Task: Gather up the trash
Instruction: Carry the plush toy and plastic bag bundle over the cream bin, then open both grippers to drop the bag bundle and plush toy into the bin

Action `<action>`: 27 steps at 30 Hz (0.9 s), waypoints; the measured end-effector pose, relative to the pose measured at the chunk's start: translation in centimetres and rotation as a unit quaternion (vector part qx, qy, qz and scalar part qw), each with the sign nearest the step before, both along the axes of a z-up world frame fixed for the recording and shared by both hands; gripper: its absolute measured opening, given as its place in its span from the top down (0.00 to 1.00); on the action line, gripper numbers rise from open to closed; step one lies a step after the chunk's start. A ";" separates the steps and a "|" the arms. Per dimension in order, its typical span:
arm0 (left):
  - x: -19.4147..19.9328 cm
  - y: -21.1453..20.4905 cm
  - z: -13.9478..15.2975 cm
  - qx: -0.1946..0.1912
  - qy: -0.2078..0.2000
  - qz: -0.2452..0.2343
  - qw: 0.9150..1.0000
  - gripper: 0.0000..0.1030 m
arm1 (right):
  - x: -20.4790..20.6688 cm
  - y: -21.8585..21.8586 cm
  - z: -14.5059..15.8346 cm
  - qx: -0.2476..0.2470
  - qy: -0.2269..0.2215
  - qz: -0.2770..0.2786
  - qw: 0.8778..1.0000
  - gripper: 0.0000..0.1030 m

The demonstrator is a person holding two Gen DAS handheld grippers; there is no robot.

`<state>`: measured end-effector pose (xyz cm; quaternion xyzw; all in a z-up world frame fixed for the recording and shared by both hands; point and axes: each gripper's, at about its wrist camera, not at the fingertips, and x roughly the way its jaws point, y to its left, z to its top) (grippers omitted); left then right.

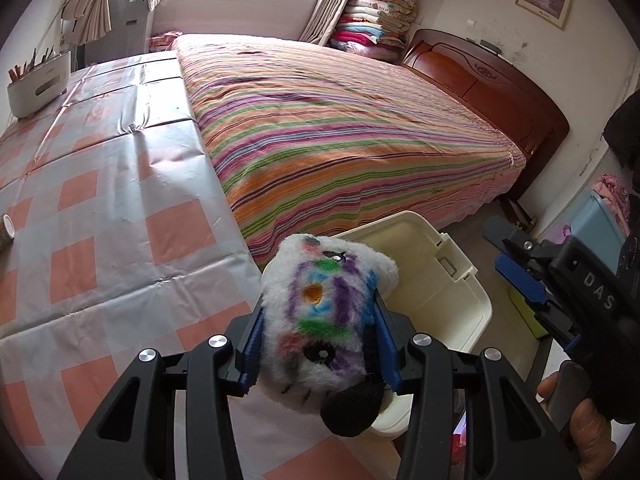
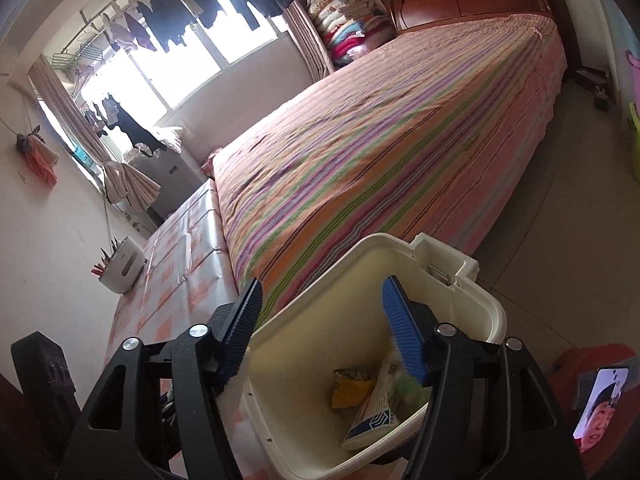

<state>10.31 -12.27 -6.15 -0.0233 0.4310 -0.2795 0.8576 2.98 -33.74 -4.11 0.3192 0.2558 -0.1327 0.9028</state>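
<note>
Step in hand: transfer of collected items to the bin. The left gripper (image 1: 320,316) is clamped approx. half-way on a plush toy (image 1: 326,316), white fleece w/ purple, green and blue markings and a black ear or limb hanging at the near end. Both blue pads press into the fleece; grip looks secure. The toy sits above the near edge of the bench (image 1: 120,208), which carries a pink-and-white check cover, and just beside the rim of the cream plastic bin (image 1: 460,312). In the left wrist view the toy overlaps the bin's near-left corner but is not yet over the opening proper.

The right gripper (image 2: 322,328) is wide open and holds nothing. It hangs directly above the bin (image 2: 400,264), pointing down into it. Contents visible inside: a yellow snack wrapper (image 2: 350,388), a white-and-blue packet (image 2: 374,416) and a greenish item, too blurred to ID.

The bin stands on the floor between the bench and the striped bed (image 1: 340,128). A white utensil holder (image 1: 38,84) stands at the far end of the bench, well apart from the work area.

Next move, as judged: carry the left gripper to the right until the toy clears the rim and is centred over the opening, then release. The right gripper should clear the opening first to avoid contact. Risk: fleece may snag on the pad ridges at release.
</note>
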 end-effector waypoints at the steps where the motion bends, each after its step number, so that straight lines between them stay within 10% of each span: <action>1: 0.0 0.0 -0.1 0.000 0.000 0.000 1.000 0.56 | -0.4 -0.3 0.4 0.004 -0.013 -0.008 1.000 0.34; 13: -0.2 -2.3 -1.3 0.002 0.010 -0.021 1.000 0.56 | -5.3 1.9 6.8 -0.042 -0.186 -0.041 0.981 0.29; 27: -0.3 -7.5 -2.7 0.009 0.029 -0.077 0.997 0.55 | -8.0 4.1 7.9 -0.086 -0.259 -0.040 0.961 0.25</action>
